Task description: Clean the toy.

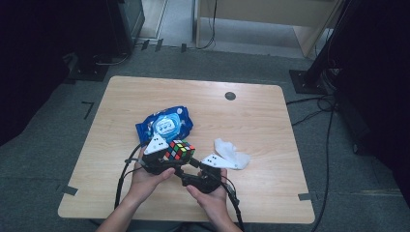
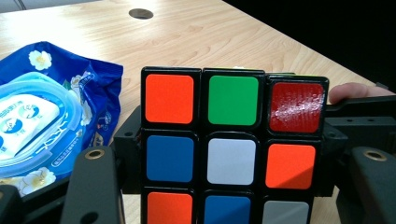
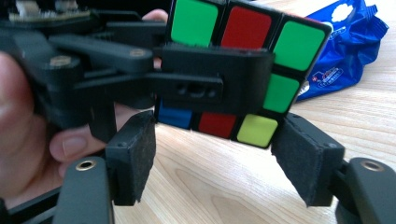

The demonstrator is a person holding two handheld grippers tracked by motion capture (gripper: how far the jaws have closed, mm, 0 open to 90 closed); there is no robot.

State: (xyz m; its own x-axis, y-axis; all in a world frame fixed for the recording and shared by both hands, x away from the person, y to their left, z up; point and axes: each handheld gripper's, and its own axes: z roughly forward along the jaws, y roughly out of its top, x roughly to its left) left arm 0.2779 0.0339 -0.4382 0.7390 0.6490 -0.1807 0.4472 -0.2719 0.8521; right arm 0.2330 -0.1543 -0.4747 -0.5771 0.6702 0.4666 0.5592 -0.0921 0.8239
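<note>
Two grippers meet near the front edge of the wooden table [image 1: 251,121], one in each of the person's hands. The left gripper [image 1: 170,153] is clamped tight on the puzzle cube [image 1: 180,149]. In the left gripper view the cube [image 2: 232,149] sits right between the two black jaws, one pressing on each side, and its face of orange, green, red, blue and white squares looks straight at the camera. The cube is held up off the table.

The right gripper [image 3: 212,161] has let go. Its jaws stand apart, and its padded fingers [image 3: 135,156] touch nothing. In the right gripper view the cube [image 3: 254,51] is just past those fingers and a little higher, not between them. One jaw of the left gripper crosses the cube's side there.

Behind the cube lies a blue pack of wipes [image 1: 164,124]. A crumpled white tissue [image 1: 231,154] lies on the table beside the right gripper.
</note>
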